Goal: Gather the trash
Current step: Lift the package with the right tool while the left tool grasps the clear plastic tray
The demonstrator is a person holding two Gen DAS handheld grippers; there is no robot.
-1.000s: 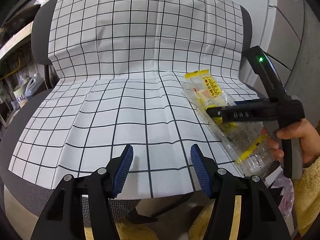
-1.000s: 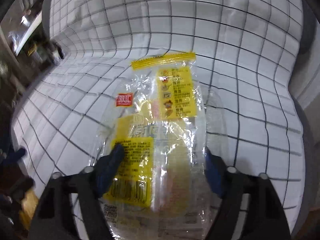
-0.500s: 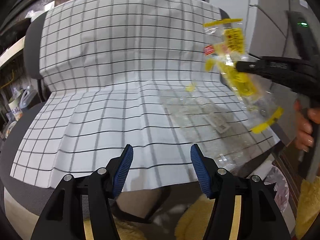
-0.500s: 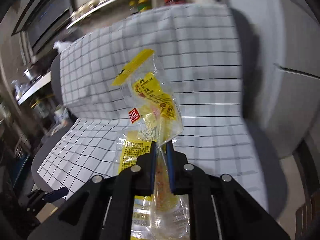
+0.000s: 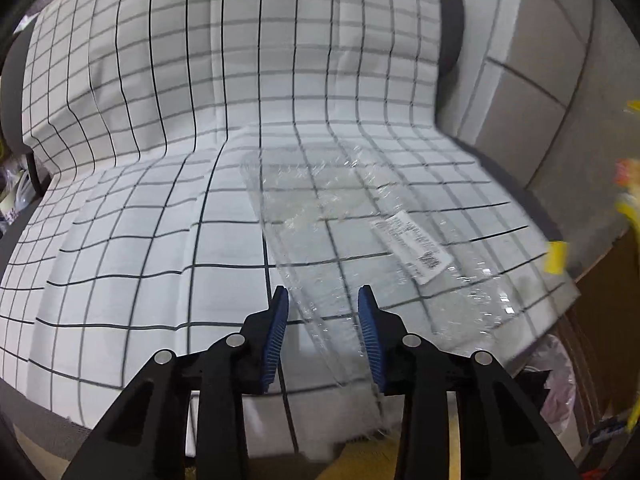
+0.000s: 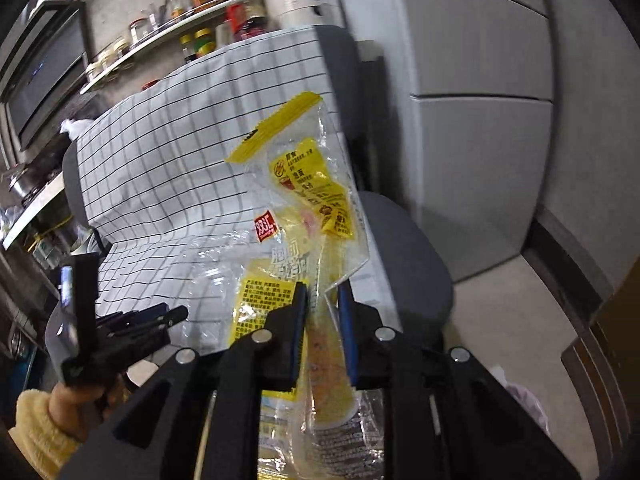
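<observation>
The yellow-printed snack wrapper (image 6: 308, 216) hangs in the air, pinched low on its length between the nearly closed jaws of the right gripper (image 6: 323, 292), with its yellow-striped top edge standing free above and the crumpled tail drooping below the jaws. It is clear of the checked cloth (image 5: 160, 208) that covers the chair seat and back. A second piece of trash, a clear plastic tray (image 5: 360, 240) with a white printed label, lies flat on the cloth toward the seat's right front corner. The left gripper (image 5: 322, 312) has its jaws spread wide, holding nothing, its blue pads either side of the tray's near edge; whether they touch the plastic I cannot tell through the glare.

The risks, as I judge them:

- The wrapper is slick film held by a narrow strip. A quick swing toward the bin could let it slide out of the pads, or the loose upper half could catch air and twist free.
- The tray is thin, springy and see-through. Closing on its rim may buckle it and flick it off the seat edge, which is close.
- The cloth is loose and already creased. If the lower pad digs under the tray it could pinch fabric as well, and lifting would then drag the cloth off the chair.
- A pale plastic bag (image 5: 554, 364) shows low at the right beside the seat, perhaps the trash bag; its mouth looks slack, so a drop from height may miss.
</observation>
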